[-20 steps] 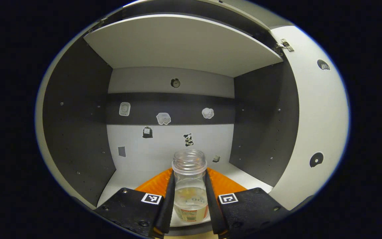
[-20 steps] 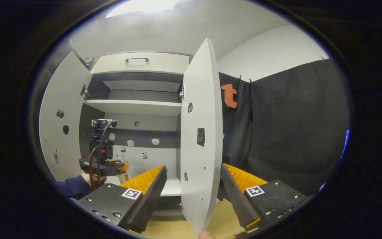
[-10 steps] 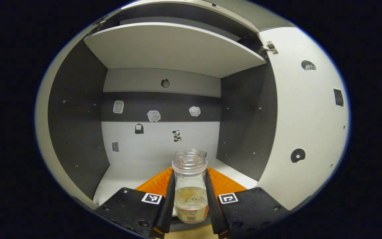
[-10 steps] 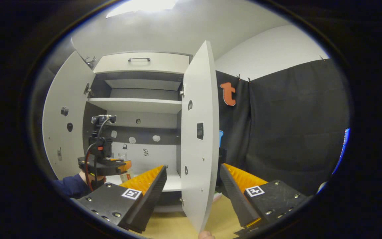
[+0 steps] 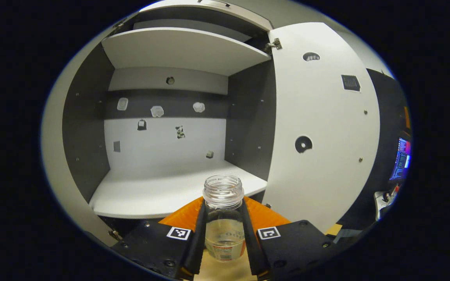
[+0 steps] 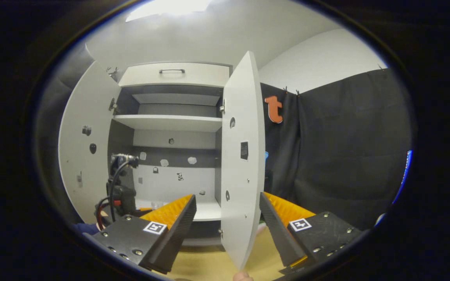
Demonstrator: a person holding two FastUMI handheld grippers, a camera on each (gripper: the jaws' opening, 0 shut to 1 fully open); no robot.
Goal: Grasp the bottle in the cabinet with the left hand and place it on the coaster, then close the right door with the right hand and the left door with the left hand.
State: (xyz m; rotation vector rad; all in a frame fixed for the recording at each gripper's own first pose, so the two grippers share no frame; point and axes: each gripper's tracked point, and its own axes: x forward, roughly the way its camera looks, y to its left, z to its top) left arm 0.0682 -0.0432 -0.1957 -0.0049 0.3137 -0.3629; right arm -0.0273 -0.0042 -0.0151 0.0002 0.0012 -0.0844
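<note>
Clear plastic bottle (image 5: pixel 224 218), capless, sits upright between the left gripper (image 5: pixel 224 238) fingers, both pressing its sides below the neck, so the jaws are clenched on it. Bottle is off the cabinet shelf (image 5: pixel 170 191), in front of its front edge, over a tan wooden table (image 5: pixel 225 271). Coaster not visible, its spot cannot be told.

Step in hand: carry to coaster. To do it well, keep the bottle vertical since the mouth is open and a little liquid seems to sit inside; keep the squeeze steady, plastic wall likely flexes and could slip. Swing clear of the right door (image 5: pixel 318 128), which stands open just beside the bottle on its right. Lower flat, base first, release only once seated.

Pose: left gripper level, pointing straight into the cabinet, low at shelf height. In the right gripper view the left gripper (image 6: pixel 121 195) is low left near the left door (image 6: pixel 86 144). Right gripper (image 6: pixel 228 230) jaws are wide apart, straddling the right door's edge (image 6: pixel 242 187) without clamping; contact cannot be told. It points forward, slightly up.
</note>
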